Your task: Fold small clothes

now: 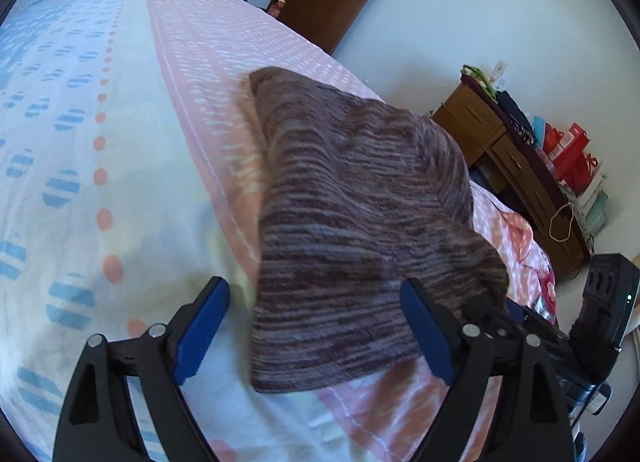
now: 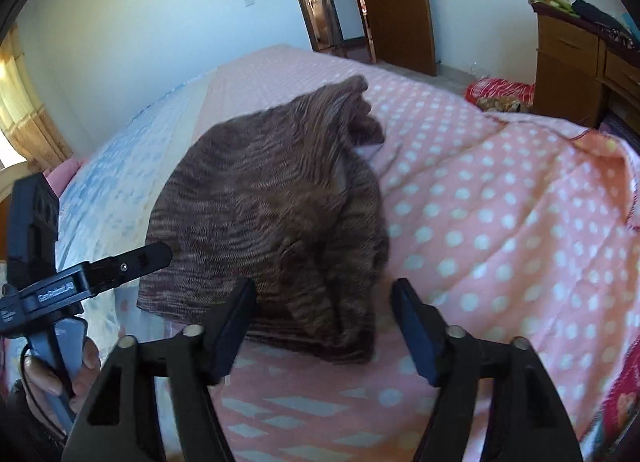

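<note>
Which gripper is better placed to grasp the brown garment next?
Probably the left gripper: the brown striped garment has its near edge between the open jaws. The right gripper is open too.

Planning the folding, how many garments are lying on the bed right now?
1. A brown striped sweater lies on the pink part of the bed, just ahead of both tools. Others may lie out of view.
</note>
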### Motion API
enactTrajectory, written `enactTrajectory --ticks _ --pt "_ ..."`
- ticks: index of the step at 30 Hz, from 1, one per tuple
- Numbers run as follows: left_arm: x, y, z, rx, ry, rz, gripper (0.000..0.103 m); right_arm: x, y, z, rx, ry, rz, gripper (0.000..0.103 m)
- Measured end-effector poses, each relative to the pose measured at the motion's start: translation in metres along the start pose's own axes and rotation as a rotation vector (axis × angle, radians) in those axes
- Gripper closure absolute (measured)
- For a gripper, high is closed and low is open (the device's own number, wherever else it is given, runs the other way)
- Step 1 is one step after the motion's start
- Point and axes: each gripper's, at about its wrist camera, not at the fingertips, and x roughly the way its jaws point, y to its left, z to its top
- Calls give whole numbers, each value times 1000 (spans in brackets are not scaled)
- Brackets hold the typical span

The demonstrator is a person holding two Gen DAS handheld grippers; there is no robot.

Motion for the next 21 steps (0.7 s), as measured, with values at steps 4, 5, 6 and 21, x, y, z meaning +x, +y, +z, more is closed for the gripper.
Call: enactTrajectory --ticks 4,5,6,21 --pt "12 -10 0 33 16 -1 47 0 -8 5 94 54 80 82" --pt "12 -11 0 40 22 5 56 -2 -12 5 128 66 109 85" --pt "11 -10 1 42 32 1 73 -5 -17 5 178 81 164 86" --pt "-29 5 5 84 19 145 62 -53 -40 27 151 35 158 36"
